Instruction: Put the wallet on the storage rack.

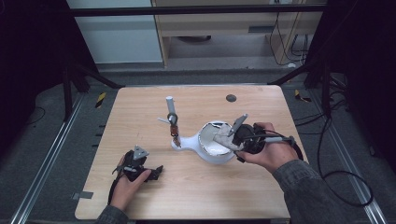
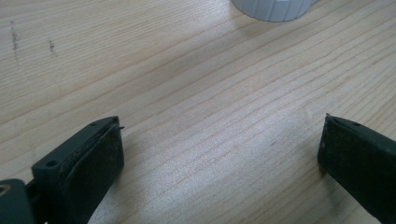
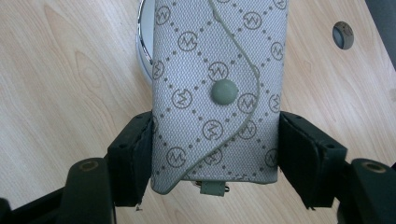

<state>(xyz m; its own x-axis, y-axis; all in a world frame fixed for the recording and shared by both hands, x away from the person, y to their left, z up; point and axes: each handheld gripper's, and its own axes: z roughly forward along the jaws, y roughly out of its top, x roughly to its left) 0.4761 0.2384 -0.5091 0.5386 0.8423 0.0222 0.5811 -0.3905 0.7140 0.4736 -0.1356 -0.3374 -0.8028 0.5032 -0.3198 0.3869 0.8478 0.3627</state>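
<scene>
A grey fabric key pouch [image 3: 219,70] with a monogram pattern and a snap button sits between the jaws of my right gripper [image 3: 215,154], which is shut on its two long sides. In the high view the pouch [image 1: 236,126] is held tilted over the round white dish [image 1: 210,151] of a white stand. An upright post [image 1: 170,109] rises from the stand's left end. My left gripper [image 1: 159,171] rests low at the table's front left. Its jaws stand open [image 2: 219,154] over bare wood, with nothing between them.
A wooden table [image 1: 140,107] carries the stand at its middle. A small dark round hole [image 1: 230,98] lies near the far edge. A ribbed white base [image 2: 275,9] is at the top of the left gripper view. Cables hang off the table's right side.
</scene>
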